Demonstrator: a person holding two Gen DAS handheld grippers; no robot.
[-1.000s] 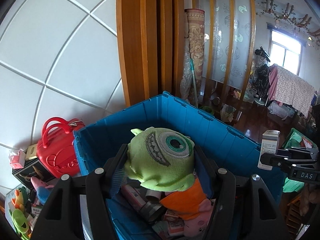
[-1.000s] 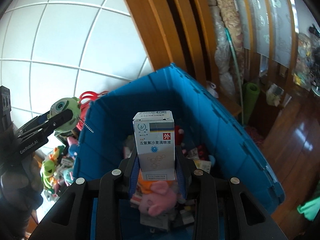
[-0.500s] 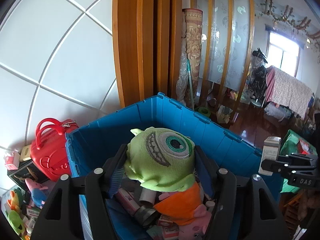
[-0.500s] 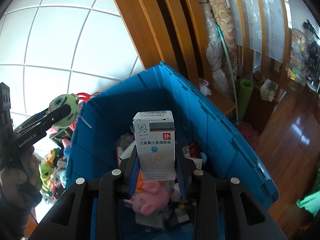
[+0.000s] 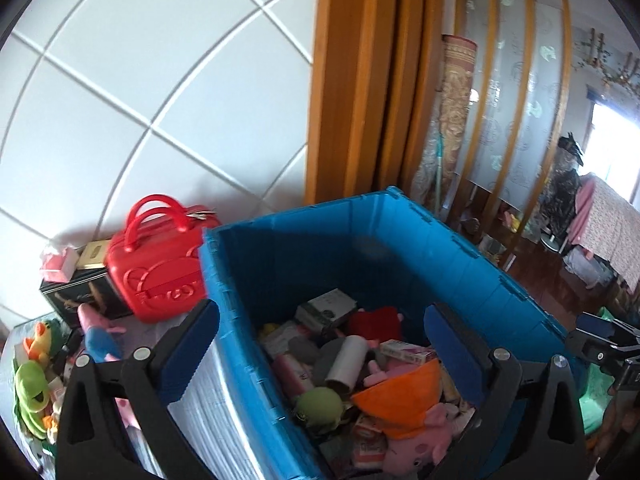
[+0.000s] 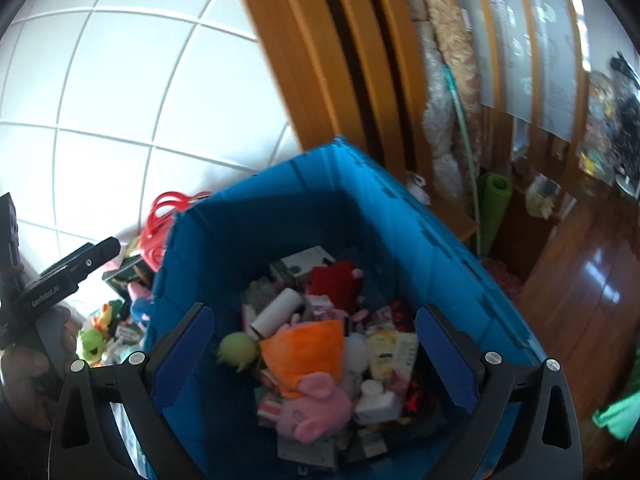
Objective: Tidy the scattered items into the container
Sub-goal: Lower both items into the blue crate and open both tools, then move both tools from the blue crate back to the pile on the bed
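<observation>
Smooth blue plastic crate (image 5: pixel 460 248); fuzzy cloth green plush (image 6: pixel 239 349); glossy red plastic case (image 5: pixel 160 284).

L wrist cam: close, angled down into blue bin (image 5: pixel 460 248) | R cam: same; shared: bin (image 6: pixel 432 232) contents

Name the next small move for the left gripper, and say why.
Probably swing the left gripper left toward the green frog plush beside the blue plastic crate. Its jaws are opening with nothing between them, the round green plush already lies in the crate, and toys remain outside.
</observation>
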